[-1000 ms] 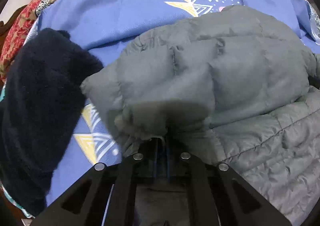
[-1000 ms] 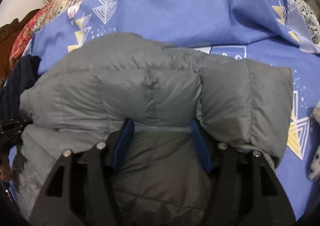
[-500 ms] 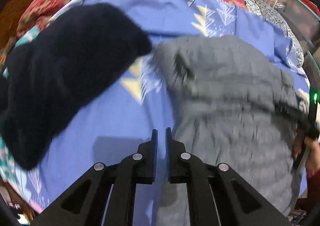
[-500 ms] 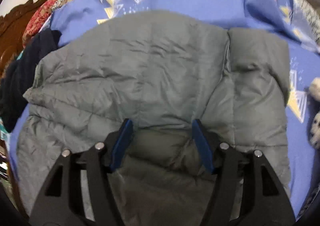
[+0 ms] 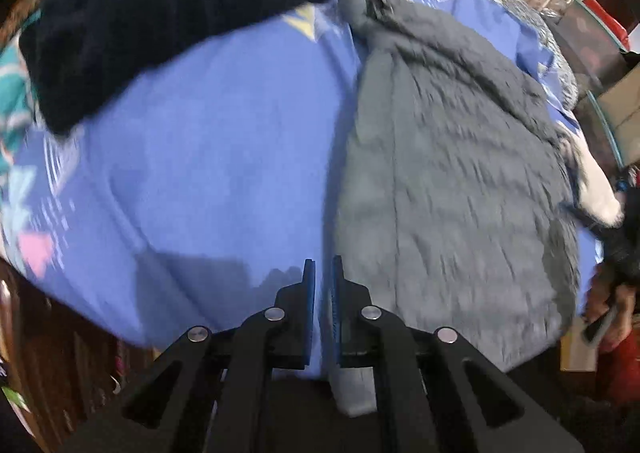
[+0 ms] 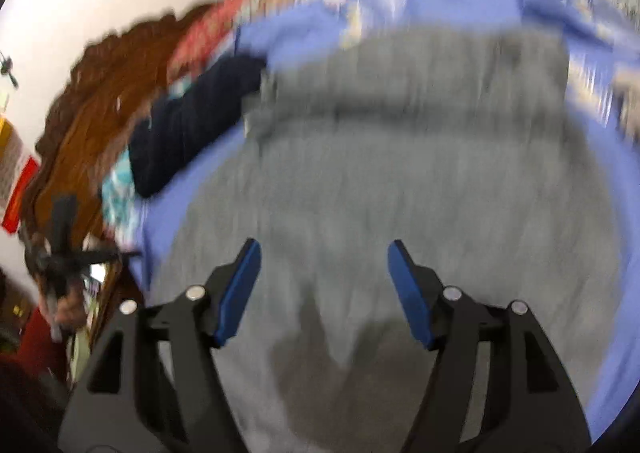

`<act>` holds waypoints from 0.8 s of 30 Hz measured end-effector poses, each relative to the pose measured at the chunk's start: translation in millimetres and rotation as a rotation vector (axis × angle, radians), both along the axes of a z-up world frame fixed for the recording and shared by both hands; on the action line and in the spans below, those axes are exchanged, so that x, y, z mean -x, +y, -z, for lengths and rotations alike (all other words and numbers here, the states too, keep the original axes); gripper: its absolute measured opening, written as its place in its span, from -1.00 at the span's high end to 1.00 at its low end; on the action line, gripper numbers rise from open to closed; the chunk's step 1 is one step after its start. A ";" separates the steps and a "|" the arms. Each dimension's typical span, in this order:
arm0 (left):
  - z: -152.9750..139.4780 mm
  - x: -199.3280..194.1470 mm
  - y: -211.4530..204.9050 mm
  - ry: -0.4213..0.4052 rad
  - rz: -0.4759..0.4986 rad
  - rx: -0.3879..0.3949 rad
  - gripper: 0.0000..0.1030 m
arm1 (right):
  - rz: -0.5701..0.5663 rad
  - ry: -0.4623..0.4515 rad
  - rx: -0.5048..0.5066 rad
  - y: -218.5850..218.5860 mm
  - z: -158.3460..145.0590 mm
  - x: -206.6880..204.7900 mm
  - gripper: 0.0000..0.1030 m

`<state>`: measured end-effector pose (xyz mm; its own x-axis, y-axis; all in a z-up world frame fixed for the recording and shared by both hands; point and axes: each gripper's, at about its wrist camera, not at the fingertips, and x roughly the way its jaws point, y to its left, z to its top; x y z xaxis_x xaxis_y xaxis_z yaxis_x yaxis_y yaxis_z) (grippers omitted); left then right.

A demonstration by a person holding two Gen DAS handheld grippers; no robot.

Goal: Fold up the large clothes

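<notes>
Lying flat on the bed's blue sheet [image 5: 208,157], the grey jacket [image 5: 452,181] looks part folded: a padded band crosses its far end in the right wrist view, which I take to be a sleeve or the top turned over the body. In the left wrist view its long axis runs from the near bed edge away toward the far side, where a narrower dark-edged end, perhaps the collar or a cuff, points at the dark garment [image 5: 160,9]; motion blur keeps me from saying which. The left tongs [image 5: 323,273] are almost closed, only a thin slit between the blue pads, with nothing in them, and they hang above the sheet just beside the jacket's left edge. The right tongs [image 6: 320,253] stand wide apart and empty above the jacket's near half [image 6: 380,181]. My reading is that one fold has just been laid and both tongs are free between folds. The next move likely calls for spreading the left tongs, taking the near hem at two corners, and carrying it toward the far end so the jacket halves along its length; the slippery puffy fabric may spring back. The dark garment lies just beside the jacket's far corner, possibly touching it.
</notes>
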<state>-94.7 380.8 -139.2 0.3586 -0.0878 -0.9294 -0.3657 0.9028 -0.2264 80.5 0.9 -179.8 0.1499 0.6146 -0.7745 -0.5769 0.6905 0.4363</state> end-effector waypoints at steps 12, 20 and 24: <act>10.0 35.2 -17.9 -0.051 0.022 0.145 0.28 | 0.216 -0.079 -0.095 -107.3 -30.6 53.6 -0.33; 25.7 38.5 -27.0 -0.057 0.066 0.181 -0.12 | 0.370 0.006 -0.060 -185.1 -11.5 74.0 -0.39; 40.7 39.9 -33.9 -0.037 0.110 0.164 -0.37 | 0.361 0.076 -0.056 -197.5 5.8 85.8 -0.41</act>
